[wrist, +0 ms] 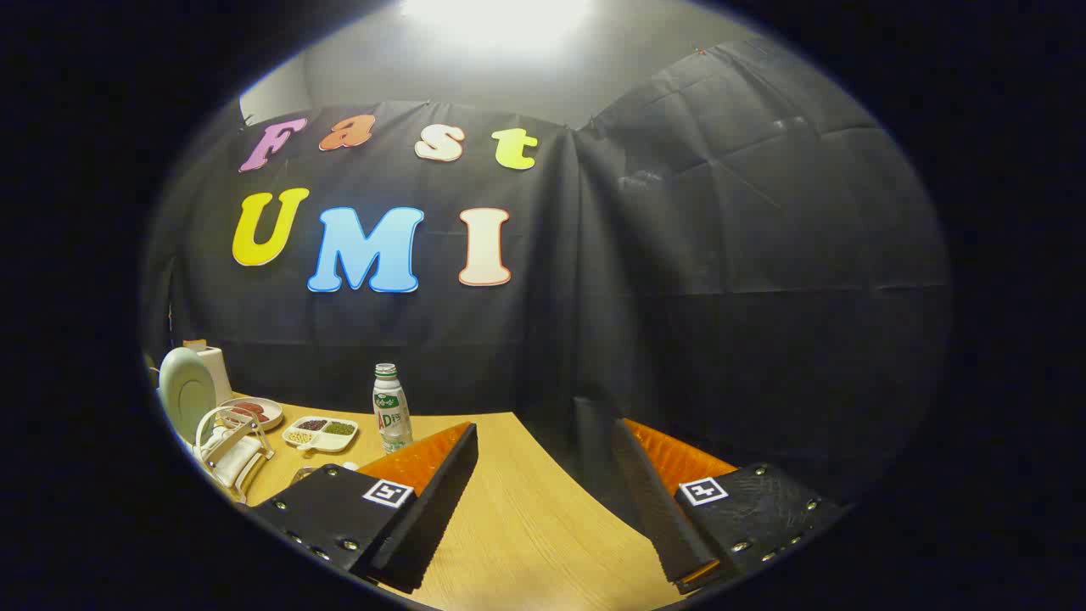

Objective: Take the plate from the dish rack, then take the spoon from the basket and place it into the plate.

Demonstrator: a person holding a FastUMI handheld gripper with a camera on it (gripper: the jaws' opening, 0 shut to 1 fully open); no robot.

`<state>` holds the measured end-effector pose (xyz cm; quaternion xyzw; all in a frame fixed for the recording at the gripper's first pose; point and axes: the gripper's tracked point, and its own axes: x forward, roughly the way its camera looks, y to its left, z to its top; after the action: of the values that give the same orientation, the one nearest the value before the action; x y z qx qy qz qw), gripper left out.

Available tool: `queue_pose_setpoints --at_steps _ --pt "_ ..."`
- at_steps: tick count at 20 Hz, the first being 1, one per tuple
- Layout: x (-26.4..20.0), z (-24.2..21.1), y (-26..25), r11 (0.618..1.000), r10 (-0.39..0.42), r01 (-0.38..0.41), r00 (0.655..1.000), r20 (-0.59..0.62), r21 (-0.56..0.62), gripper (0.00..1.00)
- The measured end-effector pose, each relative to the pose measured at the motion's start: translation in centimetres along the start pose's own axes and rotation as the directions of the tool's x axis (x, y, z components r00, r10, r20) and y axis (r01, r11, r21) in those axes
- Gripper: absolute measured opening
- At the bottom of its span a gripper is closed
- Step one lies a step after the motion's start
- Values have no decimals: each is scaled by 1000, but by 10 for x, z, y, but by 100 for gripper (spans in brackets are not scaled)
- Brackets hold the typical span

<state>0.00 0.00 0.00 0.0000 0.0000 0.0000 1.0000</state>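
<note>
A pale green plate (185, 392) stands on edge in a white wire dish rack (227, 445), far off to the left of my fingers on the wooden table (526, 518). My gripper (543, 437) is open, held above the table with only bare wood between its fingers. The left finger (428, 496) hides part of the table beside the rack. A small metallic item (304, 473) peeks out just behind that finger; I cannot tell what it is.
A white drink bottle (391, 409) with a green cap stands just beyond the left finger. Farther left lie a divided white dish (321, 432) with small foods and a shallow plate (254, 413) with red pieces. The black cloth wall closes in beyond the table's far edge.
</note>
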Motion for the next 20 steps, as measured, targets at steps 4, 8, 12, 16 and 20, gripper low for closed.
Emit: queue_pose_setpoints --at_steps 4,8,12,16,20 --pt "-71 21 28 998 -54 52 996 -75 -23 98" --pt "-128 33 104 1000 13 -10 992 -129 23 98" --pt "-159 38 198 986 161 -151 971 -177 68 98" --pt "-161 38 285 952 303 -285 930 -205 114 98" --pt "-145 35 361 916 395 -365 892 -218 167 98"
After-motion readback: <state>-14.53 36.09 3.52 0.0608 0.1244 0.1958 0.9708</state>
